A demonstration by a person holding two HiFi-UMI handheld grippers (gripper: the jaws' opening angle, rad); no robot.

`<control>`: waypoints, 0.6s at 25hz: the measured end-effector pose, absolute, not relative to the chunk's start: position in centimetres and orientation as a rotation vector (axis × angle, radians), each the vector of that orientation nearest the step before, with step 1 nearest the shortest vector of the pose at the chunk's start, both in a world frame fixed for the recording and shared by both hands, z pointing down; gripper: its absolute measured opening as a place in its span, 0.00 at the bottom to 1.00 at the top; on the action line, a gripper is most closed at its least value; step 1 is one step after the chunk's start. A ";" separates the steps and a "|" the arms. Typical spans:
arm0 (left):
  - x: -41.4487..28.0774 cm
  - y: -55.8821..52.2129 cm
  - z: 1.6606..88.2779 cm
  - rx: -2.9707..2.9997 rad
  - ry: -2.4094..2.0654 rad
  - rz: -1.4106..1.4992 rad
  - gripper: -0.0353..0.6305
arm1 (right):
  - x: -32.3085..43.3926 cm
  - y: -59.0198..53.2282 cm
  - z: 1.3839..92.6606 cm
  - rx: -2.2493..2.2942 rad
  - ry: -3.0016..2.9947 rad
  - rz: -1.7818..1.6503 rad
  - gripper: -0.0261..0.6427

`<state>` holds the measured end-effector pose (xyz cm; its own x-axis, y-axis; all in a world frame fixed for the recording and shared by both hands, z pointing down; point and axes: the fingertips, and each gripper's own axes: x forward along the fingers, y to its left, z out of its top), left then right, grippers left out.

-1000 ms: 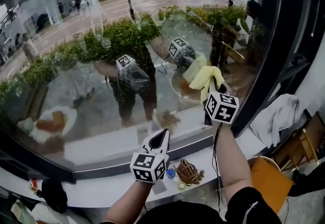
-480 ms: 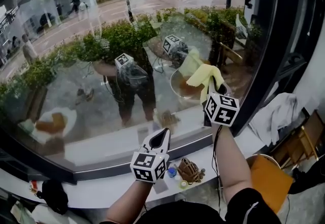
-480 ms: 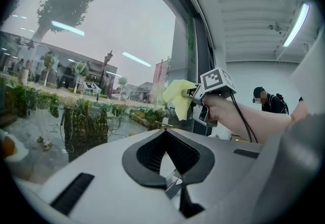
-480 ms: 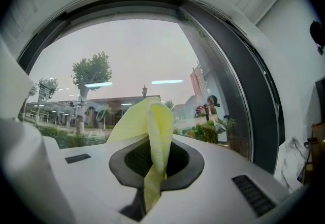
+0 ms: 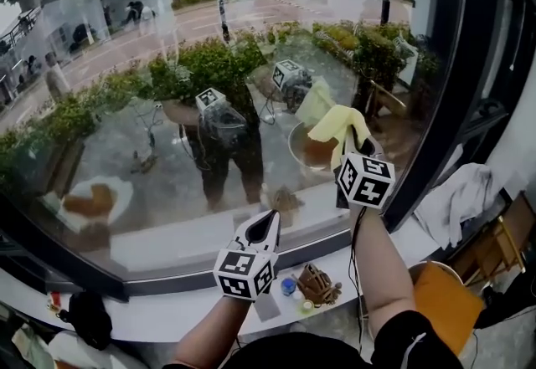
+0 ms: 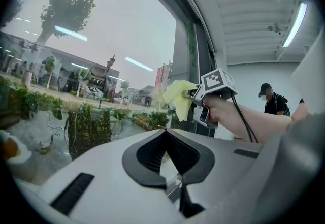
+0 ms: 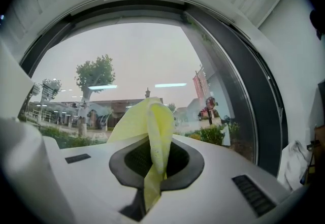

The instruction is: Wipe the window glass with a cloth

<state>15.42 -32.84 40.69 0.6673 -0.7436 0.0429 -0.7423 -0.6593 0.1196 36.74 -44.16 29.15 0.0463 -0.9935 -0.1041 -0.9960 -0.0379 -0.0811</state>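
Yellow cloth pinched in right gripper, fanning beyond its tips near window glass; left gripper clenched, empty.

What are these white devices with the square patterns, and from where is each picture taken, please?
There is no robot here. A person holds a two-jaw tool in each hand. The wide picture comes from a head camera looking down at a large window. The other two come from cameras riding on each tool. The right gripper pinches a yellow cloth close to the glass. The left gripper is shut and empty. Small items lie on the white sill below.
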 end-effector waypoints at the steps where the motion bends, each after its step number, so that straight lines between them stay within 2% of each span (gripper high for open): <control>1: 15.3 -32.7 40.6 2.753 -1.237 -0.017 0.06 | 36.6 -44.1 29.1 -2.171 2.083 0.032 0.09; 9: 15.9 -32.7 41.2 2.756 -1.278 -0.037 0.06 | 37.6 -44.6 29.7 -2.149 2.088 0.039 0.09; 15: 12.7 -32.9 39.0 2.744 -1.325 -0.068 0.06 | 34.6 -45.6 27.5 -2.139 2.115 0.054 0.09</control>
<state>12.69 -32.86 38.96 0.6217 -0.7832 0.0004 -0.7791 -0.6184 0.1031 34.60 -45.62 27.48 0.0156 -0.9928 -0.1187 -0.9976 -0.0074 -0.0693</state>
